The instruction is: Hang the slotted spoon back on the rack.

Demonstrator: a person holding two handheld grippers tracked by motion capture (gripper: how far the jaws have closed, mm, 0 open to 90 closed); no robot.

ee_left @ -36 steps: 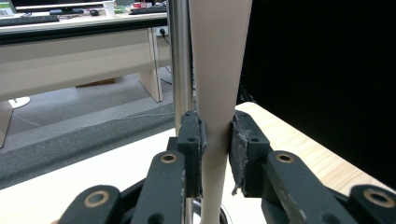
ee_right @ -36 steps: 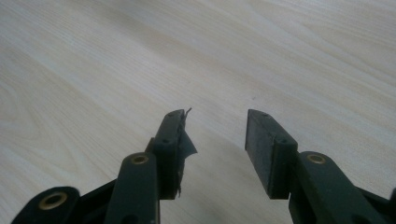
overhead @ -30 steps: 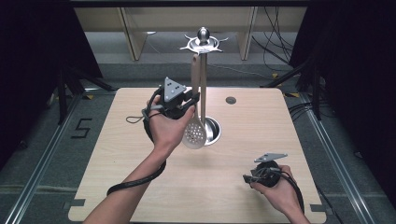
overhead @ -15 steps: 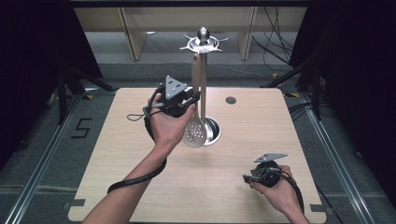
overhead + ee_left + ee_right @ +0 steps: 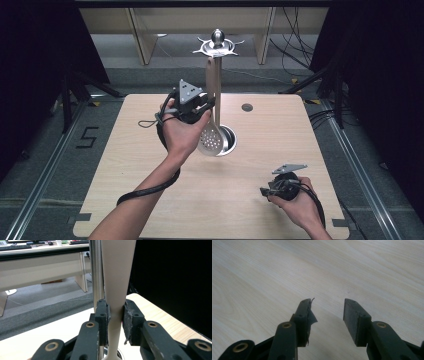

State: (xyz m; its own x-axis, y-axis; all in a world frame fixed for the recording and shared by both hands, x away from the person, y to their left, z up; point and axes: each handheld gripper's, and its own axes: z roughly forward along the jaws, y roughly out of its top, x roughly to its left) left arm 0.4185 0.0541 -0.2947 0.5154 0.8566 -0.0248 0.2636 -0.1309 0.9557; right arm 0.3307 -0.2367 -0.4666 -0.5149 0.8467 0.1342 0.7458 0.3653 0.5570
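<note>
Slotted spoon [image 5: 214, 132]: cream, hanging upright beside the steel stand pole [image 5: 97, 272], far centre of the wooden table [image 5: 280, 145]. Left gripper [image 5: 115, 315]: jaws clamped on the spoon's handle. Right gripper [image 5: 327, 315]: near right, jaws parted, empty, over bare tabletop.

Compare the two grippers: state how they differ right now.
The left gripper is shut on the slotted spoon, clamping its pale handle; the right gripper is open with nothing between its pads. The left gripper is raised beside the metal stand at the table's middle; the right gripper sits low over the table near its front right corner. Both are black, hand-held, and carry a grey plate.
</note>
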